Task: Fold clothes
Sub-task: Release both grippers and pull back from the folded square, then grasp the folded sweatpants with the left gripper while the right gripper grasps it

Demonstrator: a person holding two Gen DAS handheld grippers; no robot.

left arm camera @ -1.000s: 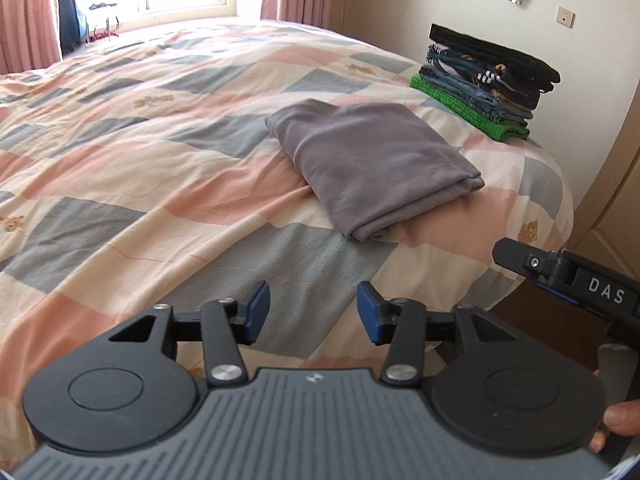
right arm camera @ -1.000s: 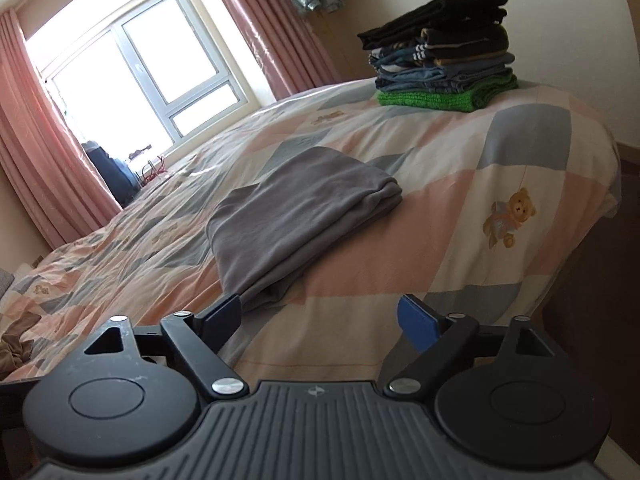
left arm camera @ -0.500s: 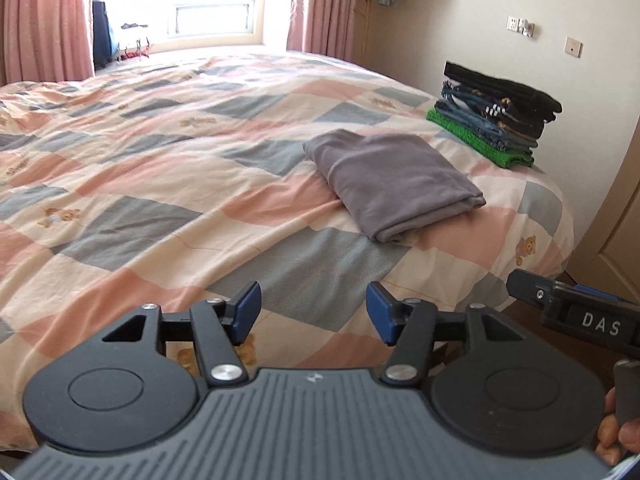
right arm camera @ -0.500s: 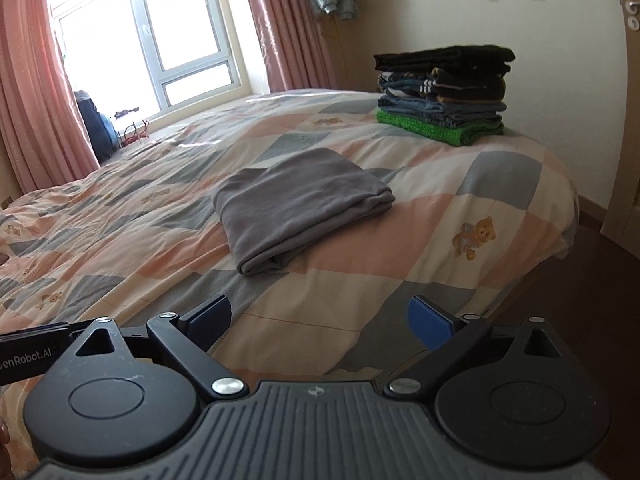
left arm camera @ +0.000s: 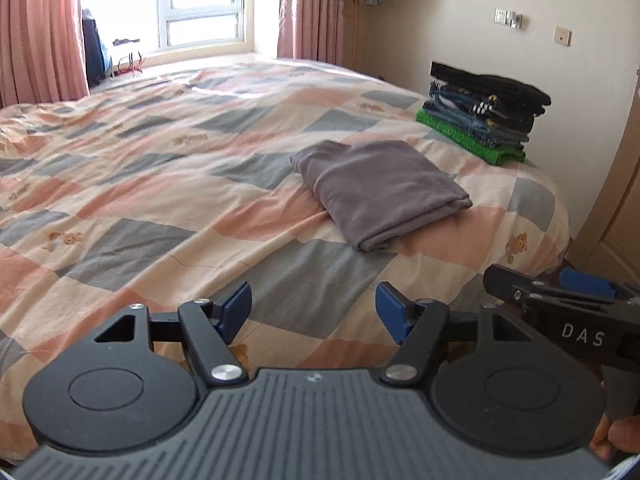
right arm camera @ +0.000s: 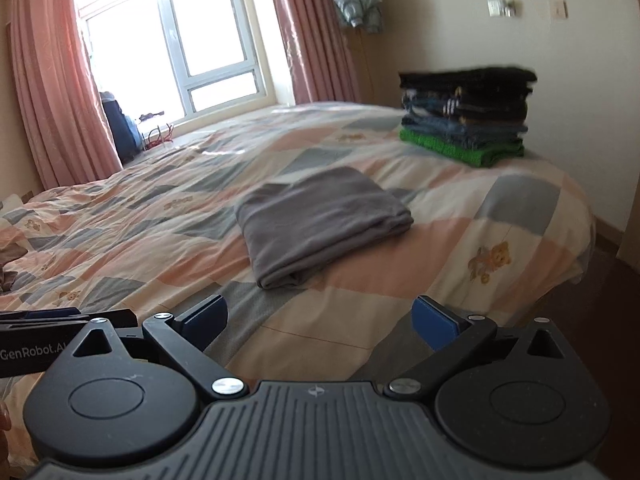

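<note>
Grey cloth, a folded garment (left arm camera: 380, 192), lies flat as a neat rectangle on the far right part of the bed (left arm camera: 160, 184), near its right edge and apart from both tools. Over the last second both cameras have pulled back and risen: the garment looks smaller and farther off, and more of the window and curtains shows. The left hand-held gripper (left arm camera: 314, 312) and the right hand-held gripper (right arm camera: 320, 318) are each spread wide with nothing between the pads — as they were a second ago. I judge this piece is folded and let go. Beyond it, at the far right corner, stands a stack of folded clothes (right arm camera: 466, 116), so the grey one may belong there next, though that is only a guess. At the left edge of the right view lies some brown cloth (right arm camera: 10, 256), too little of it showing to name. Readable writing: "DAS" on the right tool, "GenRobot.A" — cut off — on the left one.
</note>
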